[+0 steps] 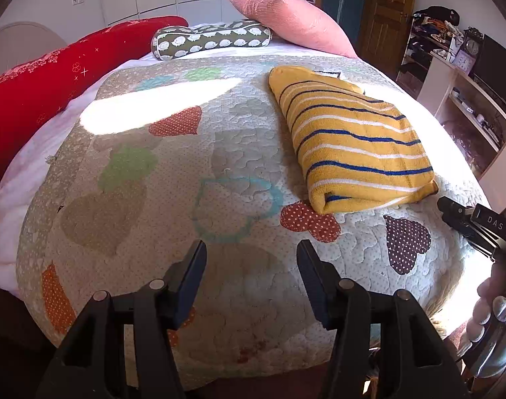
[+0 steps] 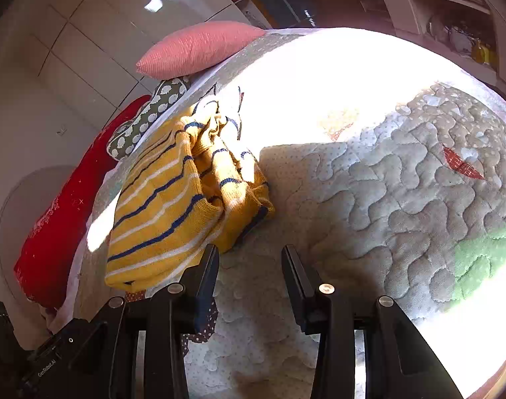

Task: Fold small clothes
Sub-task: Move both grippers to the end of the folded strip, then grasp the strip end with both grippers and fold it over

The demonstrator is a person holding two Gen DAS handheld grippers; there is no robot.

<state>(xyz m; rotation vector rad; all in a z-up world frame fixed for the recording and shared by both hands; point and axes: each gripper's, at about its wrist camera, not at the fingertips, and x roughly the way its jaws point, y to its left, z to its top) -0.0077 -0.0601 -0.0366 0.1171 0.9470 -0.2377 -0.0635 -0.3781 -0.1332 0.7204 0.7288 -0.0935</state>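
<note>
Along the left edge of the bed lies a long red bolster cushion with small white star and flower prints [image 1: 53,76], and beside it at the head a small olive-green roll pillow patterned with white hedgehogs [image 1: 213,38]. A ribbed salmon-pink square cushion [image 1: 293,20] leans against that pillow's right end.

The quilted patchwork bedspread with coloured fabric hearts [image 1: 146,179] covers the bed, with bright sun patches across it. On its right half rests the task's garment, a mustard-yellow knitted sweater with thin navy and white stripes [image 1: 356,143]. It is folded into a thick, roughly rectangular bundle, its rolled edge towards the foot of the bed. From the right wrist view, the far side of the bundle [image 2: 173,199] shows bunched, loosely gathered layers.

The left gripper [image 1: 253,256] hovers over bare quilt, jaws about half open and empty. The right gripper [image 2: 249,259] sits just beside the sweater's near corner, jaws parted with nothing between them, only quilt.

A hand [image 1: 495,329] holds the right tool at the right edge.
</note>
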